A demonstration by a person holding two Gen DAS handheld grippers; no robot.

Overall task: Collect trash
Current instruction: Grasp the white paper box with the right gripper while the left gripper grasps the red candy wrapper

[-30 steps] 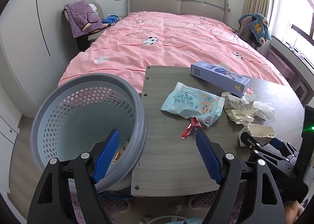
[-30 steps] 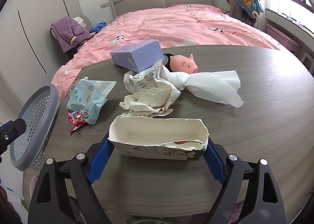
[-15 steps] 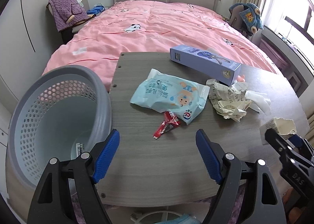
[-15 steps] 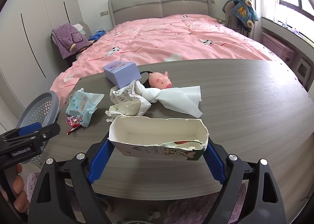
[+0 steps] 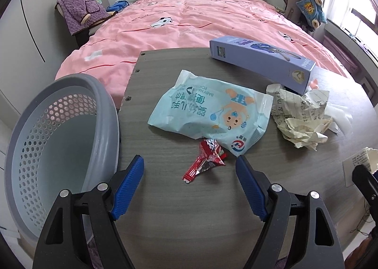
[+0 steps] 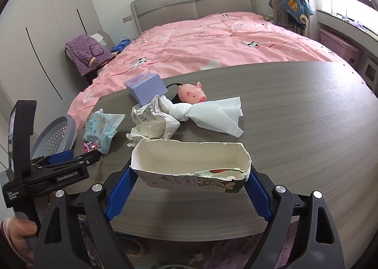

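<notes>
Red wrapper [image 5: 205, 160] may slide off the counter [image 5: 179, 217] edge; left gripper [image 5: 189, 170] jaws spread, right gripper [image 6: 189, 180] jaws pinching the torn carton [image 6: 191, 165].

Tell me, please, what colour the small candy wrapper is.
Red with white lettering, clearest in the left wrist view.

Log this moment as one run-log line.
left gripper: open, over red candy wrapper | right gripper: shut on torn paper carton | basket: left of table

Torn carton [image 6: 189, 165] (open side up) clamped in right tool [image 6: 189, 192] above table [image 6: 295, 132].
</notes>
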